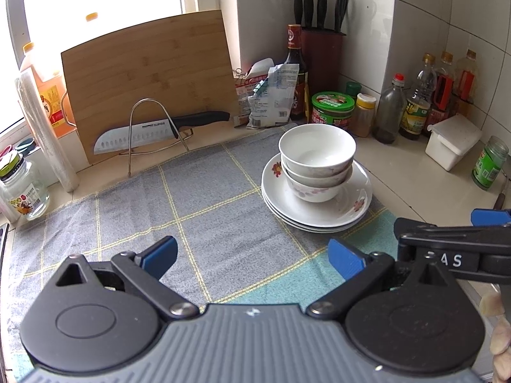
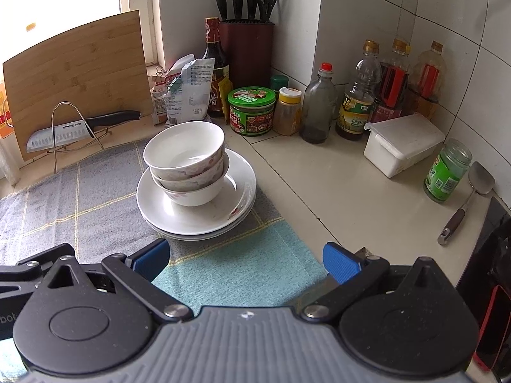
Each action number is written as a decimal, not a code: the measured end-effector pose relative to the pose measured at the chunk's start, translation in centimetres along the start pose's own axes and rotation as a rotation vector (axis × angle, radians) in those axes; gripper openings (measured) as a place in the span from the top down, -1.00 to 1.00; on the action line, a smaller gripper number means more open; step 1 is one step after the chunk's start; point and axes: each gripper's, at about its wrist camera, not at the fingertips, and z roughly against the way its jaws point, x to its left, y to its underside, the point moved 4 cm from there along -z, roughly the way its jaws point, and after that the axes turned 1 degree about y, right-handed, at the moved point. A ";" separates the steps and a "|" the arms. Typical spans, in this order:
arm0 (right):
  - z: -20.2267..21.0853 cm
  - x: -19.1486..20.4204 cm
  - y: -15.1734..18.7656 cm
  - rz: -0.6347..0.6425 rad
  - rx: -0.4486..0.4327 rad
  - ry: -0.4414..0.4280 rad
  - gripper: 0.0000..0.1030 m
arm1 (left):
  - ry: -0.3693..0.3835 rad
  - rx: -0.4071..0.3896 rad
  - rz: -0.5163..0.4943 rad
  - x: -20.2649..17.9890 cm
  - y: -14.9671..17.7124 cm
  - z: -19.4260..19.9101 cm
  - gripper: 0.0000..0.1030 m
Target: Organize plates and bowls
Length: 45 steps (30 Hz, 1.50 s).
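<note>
item: stack of white floral bowls (image 1: pixel 316 162) (image 2: pixel 188 166), three nested upright, the top one empty; they stand on a stack of white floral plates (image 1: pixel 354 204) (image 2: pixel 239 198), three by the visible rims, which rests at the far right part of a grey and teal checked dish towel (image 1: pixel 191 217) (image 2: pixel 80 204) spread on the beige counter (image 1: pixel 415 185) (image 2: pixel 335 185). left gripper (image 1: pixel 254 258): blue-padded fingers spread wide, nothing between them, hovering over the towel near the plates. right gripper (image 2: pixel 246 261): fingers likewise spread wide and empty, just before the plate stack; part of it shows at the right edge of the left wrist view. surroundings: bamboo cutting board (image 1: pixel 150 76) (image 2: pixel 76 76) leaning upright by the window, with a santoku knife (image 1: pixel 159 131) (image 2: pixel 80 127) held in a wire rack (image 1: pixel 153 134) (image 2: pixel 70 127) in front of it; dark red knife block (image 1: pixel 322 57) (image 2: pixel 246 51) in the tiled corner holding black-handled knives and scissors; dark soy sauce bottle (image 1: pixel 295 70) (image 2: pixel 215 67) beside it; opened paper packets (image 1: pixel 271 95) (image 2: pixel 185 92); green-lidded sauce jar (image 1: pixel 332 110) (image 2: pixel 252 110); yellow-capped spice jar (image 1: pixel 364 115) (image 2: pixel 287 111) of brown powder; red-capped glass bottle (image 1: pixel 391 111) (image 2: pixel 319 108), nearly empty; row of oil and vinegar bottles (image 1: pixel 444 89) (image 2: pixel 396 86); closed white lidded box (image 1: pixel 453 142) (image 2: pixel 402 143), contents hidden; green-labelled glass jar (image 1: pixel 490 162) (image 2: pixel 447 175); metal spatula (image 2: pixel 466 201) lying on the counter.
</note>
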 end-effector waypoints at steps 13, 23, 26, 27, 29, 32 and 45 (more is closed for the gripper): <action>0.2 -0.1 -0.1 -0.005 -0.009 -0.004 -1.00 | -0.004 0.000 0.014 0.0 0.0 0.1 -0.95; -0.1 -0.3 -0.1 0.001 -0.008 -0.006 -1.00 | -0.008 0.007 0.021 -0.2 0.0 0.0 -0.95; -0.2 -0.4 -0.2 0.001 -0.008 -0.008 -1.00 | -0.009 0.007 0.021 -0.2 -0.1 0.0 -0.95; -0.1 -0.4 -0.2 -0.001 -0.007 -0.006 -1.00 | -0.008 0.006 0.022 -0.2 0.0 0.0 -0.95; -0.2 -0.4 -0.3 0.006 -0.009 -0.006 -1.00 | -0.009 0.009 0.023 -0.2 -0.1 0.0 -0.95; -0.1 -0.4 -0.2 0.002 -0.011 -0.002 -1.00 | -0.010 0.010 0.024 -0.2 -0.1 0.0 -0.95; -0.2 -0.5 -0.3 0.001 -0.012 -0.005 -1.00 | -0.012 0.010 0.026 -0.2 -0.2 0.0 -0.95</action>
